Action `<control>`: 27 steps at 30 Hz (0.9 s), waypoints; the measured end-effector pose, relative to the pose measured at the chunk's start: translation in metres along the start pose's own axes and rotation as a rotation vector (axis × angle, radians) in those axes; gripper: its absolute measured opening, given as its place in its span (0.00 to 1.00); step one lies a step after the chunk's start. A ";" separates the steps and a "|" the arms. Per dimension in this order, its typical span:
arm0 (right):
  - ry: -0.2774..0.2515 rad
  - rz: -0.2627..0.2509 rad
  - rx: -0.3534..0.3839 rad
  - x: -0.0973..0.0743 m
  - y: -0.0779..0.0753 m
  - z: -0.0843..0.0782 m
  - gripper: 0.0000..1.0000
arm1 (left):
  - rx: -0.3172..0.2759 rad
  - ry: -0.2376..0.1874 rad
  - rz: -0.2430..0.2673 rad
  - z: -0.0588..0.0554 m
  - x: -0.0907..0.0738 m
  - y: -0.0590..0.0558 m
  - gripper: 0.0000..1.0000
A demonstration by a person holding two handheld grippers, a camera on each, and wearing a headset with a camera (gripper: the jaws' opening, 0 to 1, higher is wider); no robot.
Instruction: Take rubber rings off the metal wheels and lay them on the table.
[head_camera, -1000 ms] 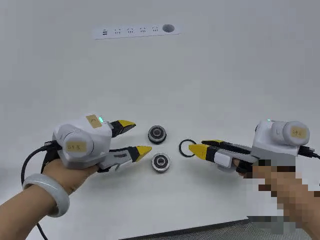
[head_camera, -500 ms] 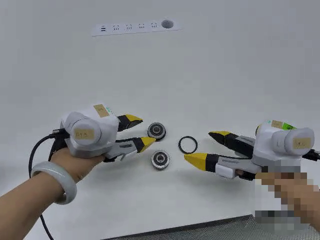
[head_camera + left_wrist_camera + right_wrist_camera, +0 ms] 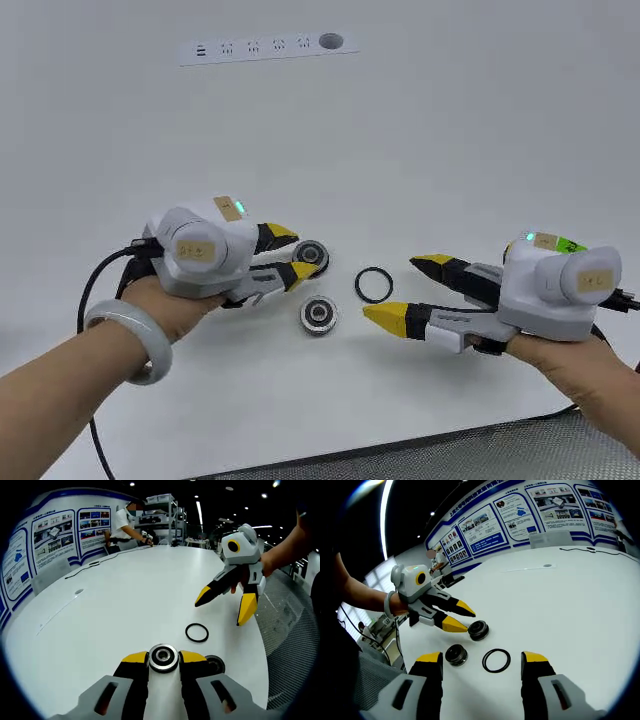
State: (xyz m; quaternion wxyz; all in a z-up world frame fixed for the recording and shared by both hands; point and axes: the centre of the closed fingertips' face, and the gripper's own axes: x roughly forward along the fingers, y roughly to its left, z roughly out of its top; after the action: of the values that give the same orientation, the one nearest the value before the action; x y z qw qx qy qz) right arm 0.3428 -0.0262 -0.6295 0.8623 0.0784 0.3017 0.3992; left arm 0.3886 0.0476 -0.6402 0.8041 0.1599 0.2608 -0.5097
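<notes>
Two metal wheels with dark outer bands lie on the white table (image 3: 430, 150). My left gripper (image 3: 294, 251) is shut on the far wheel (image 3: 310, 254), which sits between its yellow tips in the left gripper view (image 3: 163, 658). The near wheel (image 3: 319, 314) lies free just in front, half hidden behind a jaw (image 3: 215, 664). A loose black rubber ring (image 3: 357, 285) lies flat to the right of the wheels. My right gripper (image 3: 408, 288) stands open beside it, empty; in the right gripper view the ring (image 3: 496, 650) lies just ahead, between the jaws.
A white power strip (image 3: 265, 46) lies at the far side of the table. The table's front edge (image 3: 400, 452) runs close below both hands, with dark mesh floor beyond. A black cable (image 3: 95, 290) trails from my left gripper. A person (image 3: 125, 522) works at the far end.
My right gripper opened, let go of the rubber ring and drew back to the right. My left gripper moved right and closed its jaws around the far wheel.
</notes>
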 end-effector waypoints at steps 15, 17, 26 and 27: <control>0.003 0.001 0.013 0.000 0.000 0.001 0.62 | 0.042 0.055 -0.023 -0.006 0.012 -0.001 0.18; 0.005 0.002 0.020 0.000 0.000 0.000 0.62 | 0.045 0.053 -0.024 -0.005 0.013 -0.001 0.17; -0.001 0.006 0.034 0.003 0.000 0.003 0.61 | 0.053 0.046 -0.020 -0.005 0.013 0.000 0.14; -0.002 0.007 0.037 0.004 0.001 0.003 0.60 | 0.052 0.046 -0.020 -0.006 0.013 0.001 0.14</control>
State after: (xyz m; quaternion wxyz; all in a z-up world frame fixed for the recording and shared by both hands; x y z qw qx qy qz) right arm 0.3464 -0.0226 -0.6283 0.8596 0.0960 0.3079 0.3964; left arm 0.3923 0.0413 -0.6521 0.7884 0.1899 0.2673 -0.5205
